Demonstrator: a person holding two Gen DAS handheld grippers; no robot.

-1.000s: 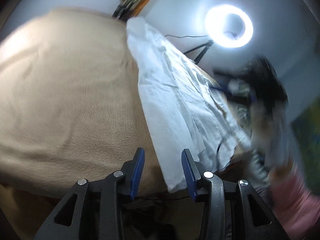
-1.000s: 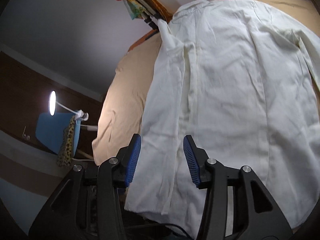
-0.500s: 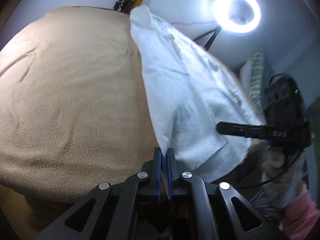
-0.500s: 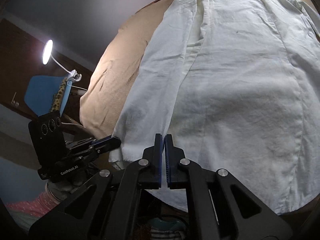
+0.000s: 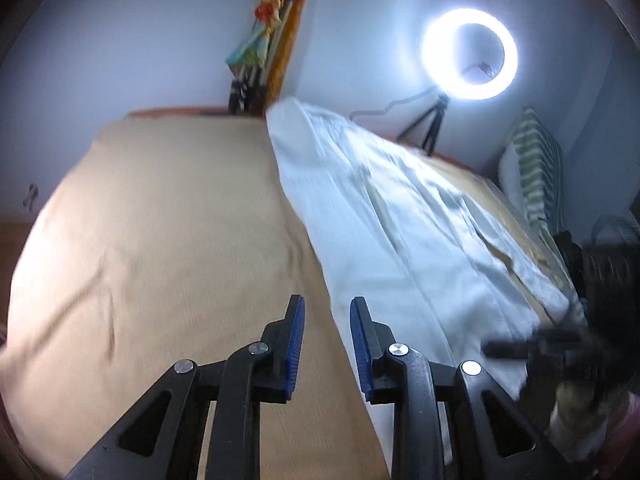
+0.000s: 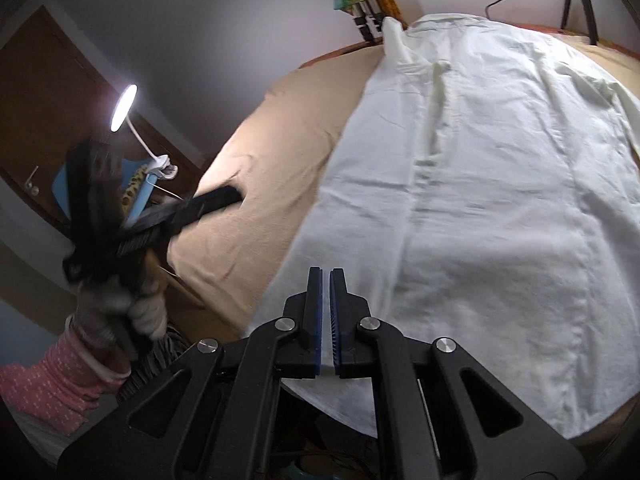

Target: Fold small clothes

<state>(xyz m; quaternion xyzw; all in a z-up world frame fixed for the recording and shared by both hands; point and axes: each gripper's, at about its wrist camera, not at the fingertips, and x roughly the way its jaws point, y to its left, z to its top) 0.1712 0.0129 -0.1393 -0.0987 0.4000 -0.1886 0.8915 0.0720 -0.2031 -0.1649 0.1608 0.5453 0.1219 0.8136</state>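
A white shirt (image 6: pixel 500 184) lies spread flat on a tan blanket (image 6: pixel 256 184), collar at the far end. It also shows in the left wrist view (image 5: pixel 404 236). My left gripper (image 5: pixel 326 322) is open and empty above the blanket, just left of the shirt's left edge. It shows in the right wrist view (image 6: pixel 188 216), held in a gloved hand. My right gripper (image 6: pixel 325 288) is shut, its jaws almost touching, over the shirt's near hem; whether cloth sits between the pads I cannot tell. It shows blurred at the right in the left wrist view (image 5: pixel 552 346).
A ring light on a tripod (image 5: pixel 470 54) stands behind the bed. A striped pillow (image 5: pixel 536 172) lies at the far right. A desk lamp (image 6: pixel 124 108) and blue chair (image 6: pixel 70 176) stand left of the bed. Colourful items (image 5: pixel 268 52) lean on the wall.
My left gripper shut at the shirt's left hem corner, then opened and let go, moving out over the blanket. My right gripper shut at the near hem and stays shut.
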